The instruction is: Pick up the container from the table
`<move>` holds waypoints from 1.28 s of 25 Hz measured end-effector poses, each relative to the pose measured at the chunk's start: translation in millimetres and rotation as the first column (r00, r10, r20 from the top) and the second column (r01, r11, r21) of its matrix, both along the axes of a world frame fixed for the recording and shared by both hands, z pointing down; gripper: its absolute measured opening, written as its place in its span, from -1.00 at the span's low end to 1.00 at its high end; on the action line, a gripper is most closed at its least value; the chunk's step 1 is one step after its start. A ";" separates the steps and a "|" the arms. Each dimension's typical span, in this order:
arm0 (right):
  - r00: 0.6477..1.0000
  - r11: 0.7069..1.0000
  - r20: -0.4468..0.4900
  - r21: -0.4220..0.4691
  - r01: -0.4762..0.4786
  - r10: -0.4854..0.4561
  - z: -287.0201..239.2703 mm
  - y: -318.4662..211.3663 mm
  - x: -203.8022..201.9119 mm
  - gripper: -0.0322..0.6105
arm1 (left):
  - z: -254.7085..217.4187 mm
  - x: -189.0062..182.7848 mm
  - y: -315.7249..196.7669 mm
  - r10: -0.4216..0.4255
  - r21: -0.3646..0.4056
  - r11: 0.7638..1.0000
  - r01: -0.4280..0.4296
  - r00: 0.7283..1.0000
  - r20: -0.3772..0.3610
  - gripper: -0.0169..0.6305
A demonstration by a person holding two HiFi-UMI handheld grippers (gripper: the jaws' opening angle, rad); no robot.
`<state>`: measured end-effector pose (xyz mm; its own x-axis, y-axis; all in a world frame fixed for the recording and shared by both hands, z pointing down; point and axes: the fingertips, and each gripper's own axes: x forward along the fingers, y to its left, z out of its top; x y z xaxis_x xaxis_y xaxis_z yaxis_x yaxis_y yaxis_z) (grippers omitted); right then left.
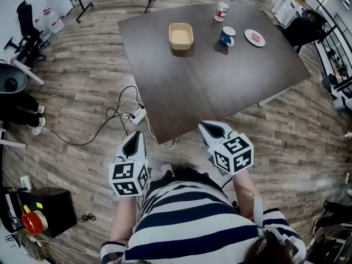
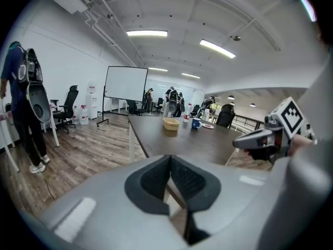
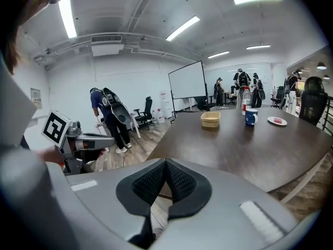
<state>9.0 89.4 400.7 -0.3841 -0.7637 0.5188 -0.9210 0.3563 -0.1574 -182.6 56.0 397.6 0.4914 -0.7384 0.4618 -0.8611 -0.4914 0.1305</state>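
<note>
A tan rectangular container stands open-topped on the far part of the dark brown table; it also shows far off as the container and the container. My left gripper hangs over the floor off the table's near corner, its jaws shut and empty. My right gripper is just off the table's near edge, also shut on nothing. In the left gripper view the pads meet; in the right gripper view the pads touch too. Both grippers point toward the table, well short of the container.
A bottle, a blue mug and a small plate stand at the table's far right. A power strip and cables lie on the wood floor by the near corner. Office chairs, a whiteboard and people stand around.
</note>
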 end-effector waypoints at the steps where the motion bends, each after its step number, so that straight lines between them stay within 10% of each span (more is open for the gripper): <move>1: 1.000 1.000 -0.007 0.000 0.001 -0.001 -0.1 -3.8 -2.4 -0.90 | 0.4 -2.7 -2.9 0.005 0.001 1.000 -0.005 1.000 0.005 -0.95; 32: 0.968 0.978 -0.178 0.079 0.194 -0.177 -18.6 -148.5 25.9 -0.55 | 2.7 12.1 -110.1 -0.041 -0.016 0.999 0.041 0.999 -0.014 -0.95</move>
